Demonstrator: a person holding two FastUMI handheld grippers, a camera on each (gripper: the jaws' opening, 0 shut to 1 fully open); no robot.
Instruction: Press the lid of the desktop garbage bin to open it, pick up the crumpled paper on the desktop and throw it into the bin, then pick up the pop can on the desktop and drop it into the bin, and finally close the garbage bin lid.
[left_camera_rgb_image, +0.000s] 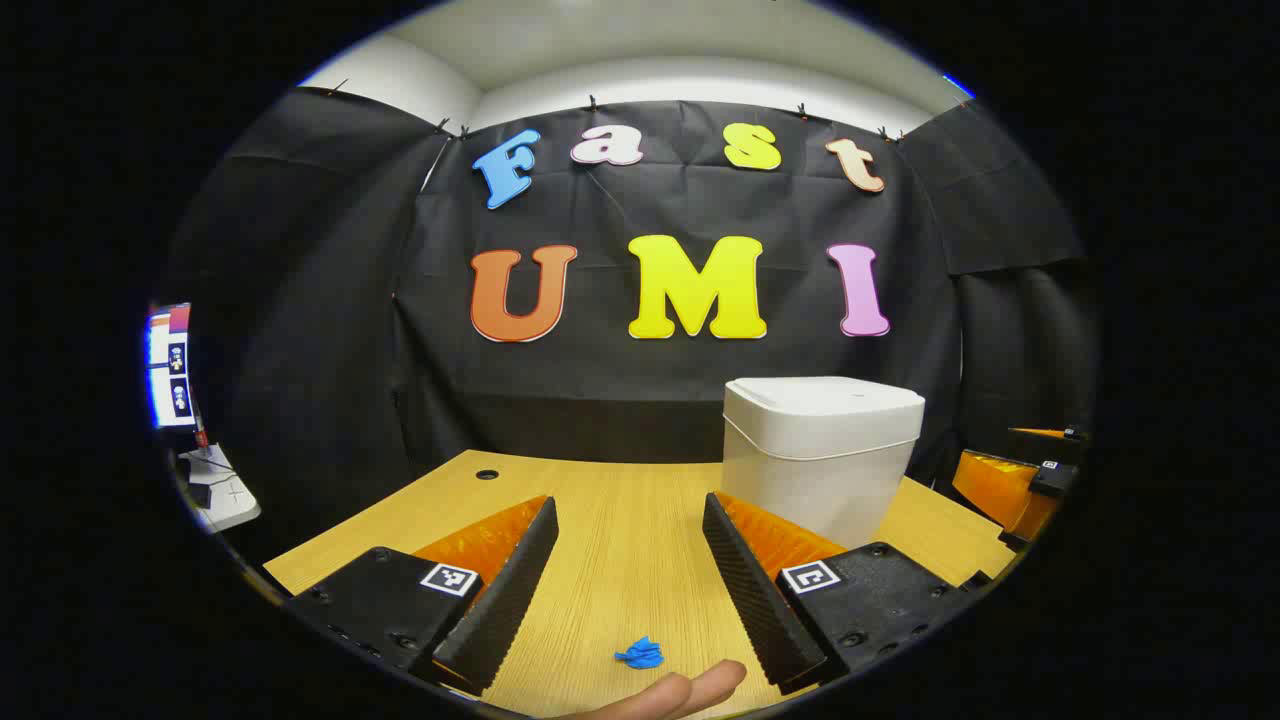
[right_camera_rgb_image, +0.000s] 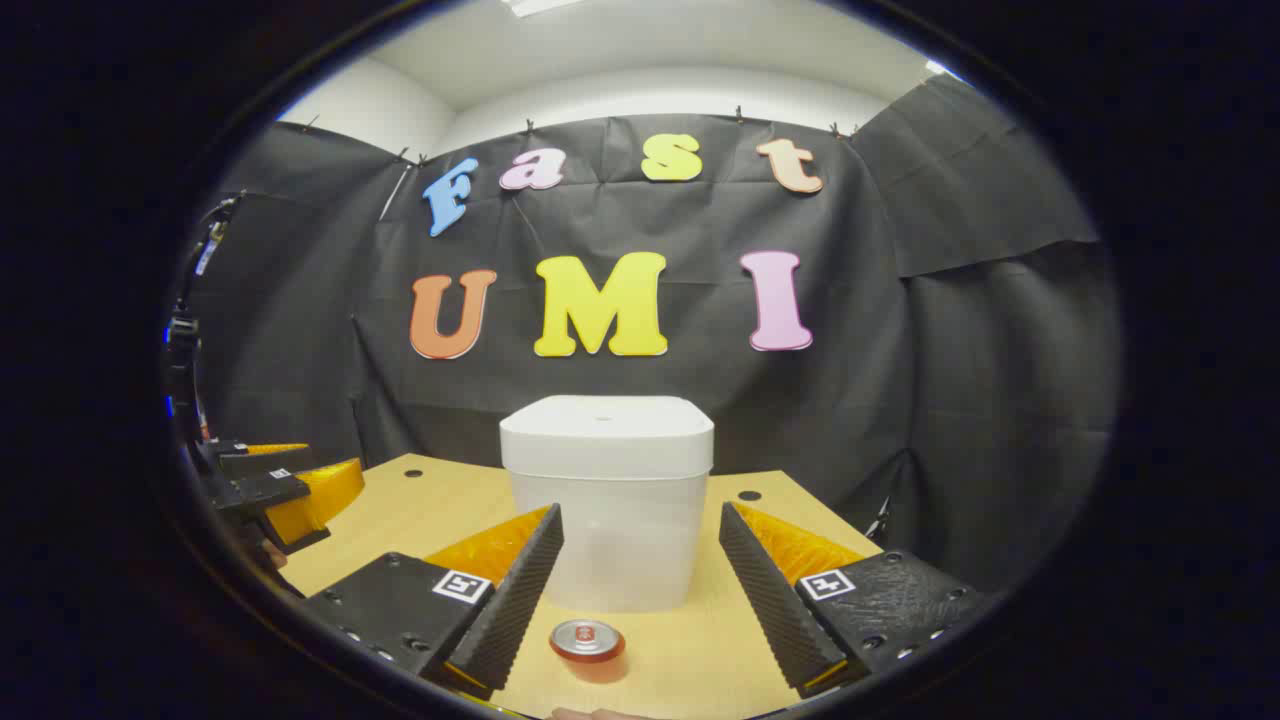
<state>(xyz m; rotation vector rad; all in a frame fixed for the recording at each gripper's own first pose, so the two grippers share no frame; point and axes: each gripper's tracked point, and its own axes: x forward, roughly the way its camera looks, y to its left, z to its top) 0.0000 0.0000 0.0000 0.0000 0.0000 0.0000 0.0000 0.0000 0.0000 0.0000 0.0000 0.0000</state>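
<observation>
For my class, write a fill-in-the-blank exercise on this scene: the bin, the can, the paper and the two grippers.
1. The lid of the white bin is ____.
2. The can stands on the table in front of the ____.
3. The crumpled paper is ____ in colour.
4. The left gripper and the right gripper are both ____, holding nothing.

Missing words: closed; bin; blue; open

We can read no text. Square coded markers sit on each hand-held gripper's (left_camera_rgb_image: 630, 580) finger mounts, and the pop can's (right_camera_rgb_image: 587, 640) top print is too small.
</observation>
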